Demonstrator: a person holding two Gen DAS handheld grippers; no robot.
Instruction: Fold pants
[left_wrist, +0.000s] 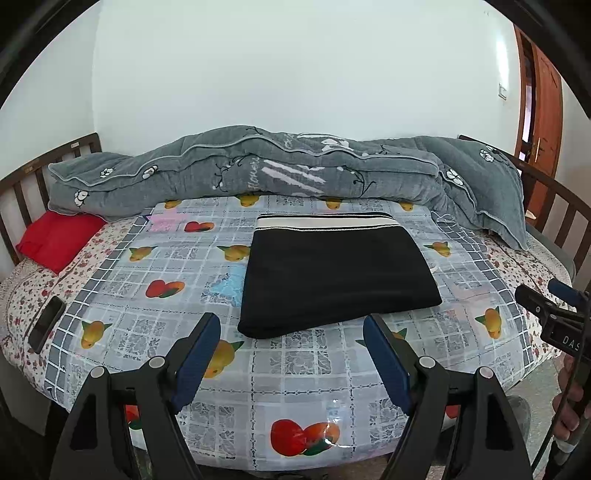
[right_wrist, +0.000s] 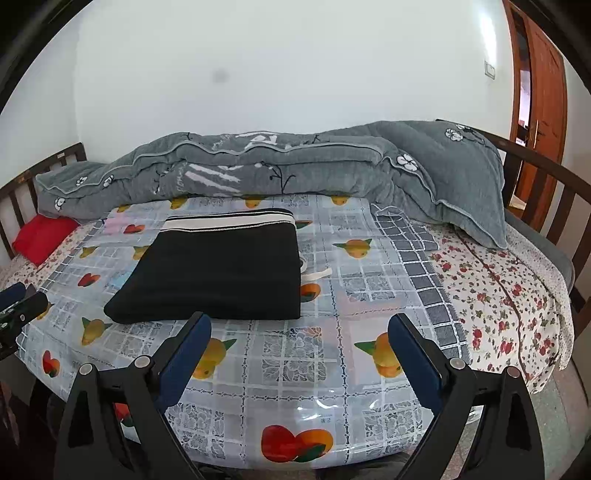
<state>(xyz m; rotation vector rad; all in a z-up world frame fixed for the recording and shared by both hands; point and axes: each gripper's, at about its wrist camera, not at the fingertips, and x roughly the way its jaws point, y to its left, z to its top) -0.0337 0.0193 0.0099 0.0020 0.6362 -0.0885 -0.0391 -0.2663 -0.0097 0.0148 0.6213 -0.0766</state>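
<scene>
While each hand-held gripper, left (left_wrist: 291, 332) and right (right_wrist: 300, 330), gapes empty, one folded pants (left_wrist: 332, 273) lies.

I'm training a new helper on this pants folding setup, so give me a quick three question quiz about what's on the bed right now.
1. True or false: the folded black fabric pants with a white-striped waistband lie on the fruit-printed plastic sheet.
2. Multiple choice: the left claw and right claw are: A) both shut on the pants; B) both open, holding nothing; C) one open, one shut.
3. Fill in: along the far side of the bed, against the wall, lies a rumpled grey ______ with white flowers.

Key: 1 true. 2 B. 3 quilt.
</scene>
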